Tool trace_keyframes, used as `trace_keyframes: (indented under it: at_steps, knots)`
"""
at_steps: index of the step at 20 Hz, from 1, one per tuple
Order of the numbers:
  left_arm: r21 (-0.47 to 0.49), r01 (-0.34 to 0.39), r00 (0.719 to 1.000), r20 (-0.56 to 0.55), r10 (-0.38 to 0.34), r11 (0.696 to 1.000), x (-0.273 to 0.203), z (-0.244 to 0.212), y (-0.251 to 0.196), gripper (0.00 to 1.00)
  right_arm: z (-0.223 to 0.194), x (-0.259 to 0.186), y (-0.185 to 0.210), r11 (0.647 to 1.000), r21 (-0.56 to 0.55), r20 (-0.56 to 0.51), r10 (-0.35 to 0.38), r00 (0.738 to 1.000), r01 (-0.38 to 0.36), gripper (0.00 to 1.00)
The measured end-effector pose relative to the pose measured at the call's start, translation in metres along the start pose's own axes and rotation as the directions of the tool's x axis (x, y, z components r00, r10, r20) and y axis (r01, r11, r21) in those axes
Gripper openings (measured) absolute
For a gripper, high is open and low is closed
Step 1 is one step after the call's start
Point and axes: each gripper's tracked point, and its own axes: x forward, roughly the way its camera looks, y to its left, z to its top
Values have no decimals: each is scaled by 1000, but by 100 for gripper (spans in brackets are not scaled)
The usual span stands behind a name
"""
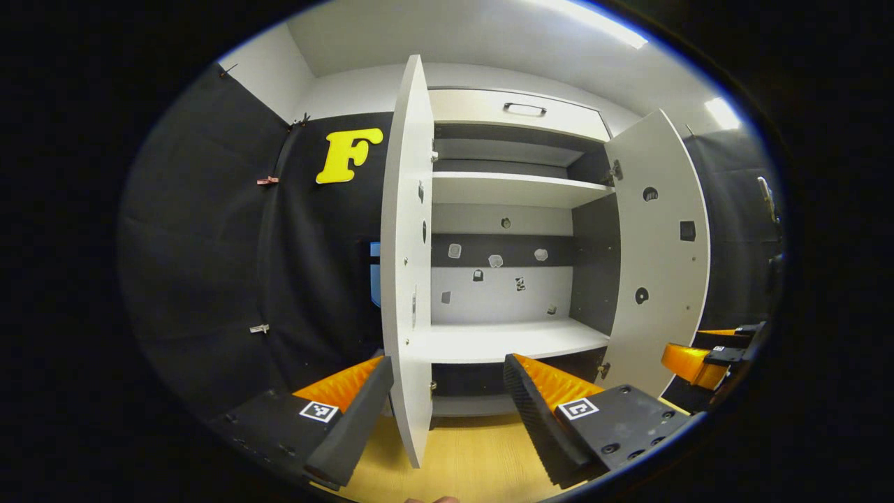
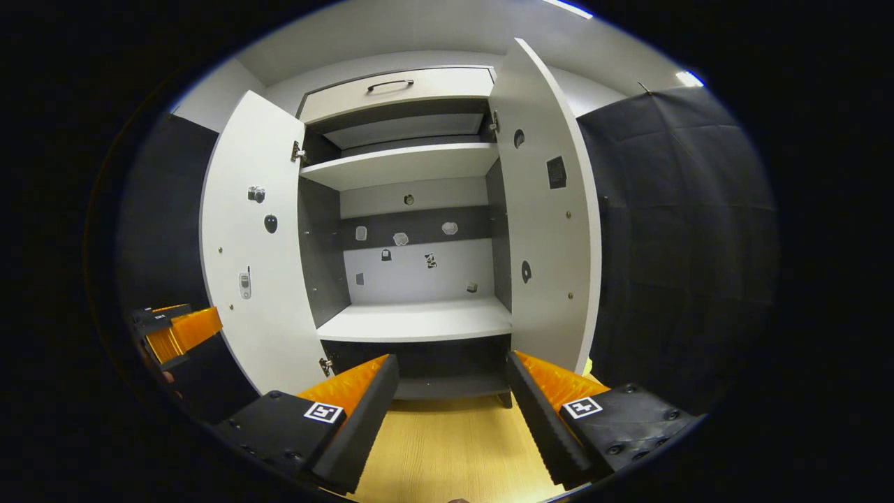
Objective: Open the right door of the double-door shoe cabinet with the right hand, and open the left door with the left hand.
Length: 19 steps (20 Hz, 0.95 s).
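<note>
The left gripper (image 1: 447, 412) was open, its two fingers spread wide with the free edge of the left door (image 1: 408, 279) standing between them and neither finger pressing on it. That door was swung far out, edge-on to the left gripper view. Past it lay the inside of the shoe cabinet (image 1: 503, 188), with its bare shelves (image 1: 506, 340) and a closed drawer (image 1: 520, 110) across the top. Farther right, the right door (image 1: 660, 244) also stood wide open.

The right gripper (image 2: 450, 412) was open too and held nothing; it hung over the wooden floor (image 2: 447, 440), facing the cabinet's opening, with the right door (image 2: 548, 209) just beyond its outer finger and apart from it. In the right gripper view the left door (image 2: 255, 237) was swung well out on the other side, and the left gripper (image 2: 174, 332) appeared near that door's lower edge.

By the look of it, both doors were already open, so the task seemed at its last step or done. The next move would likely call only for drawing the left gripper straight back, clear of the door edge, without knocking it shut.
</note>
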Motion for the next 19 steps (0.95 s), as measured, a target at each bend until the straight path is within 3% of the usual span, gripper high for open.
trace_keyframes:
  at_steps: [19]
  knots:
    - [7, 47, 998, -43, -47, 999, -6, -28, -23, 98, -6, 2, -2, 1000, -17, 5, 3, 1000, -3, 98]
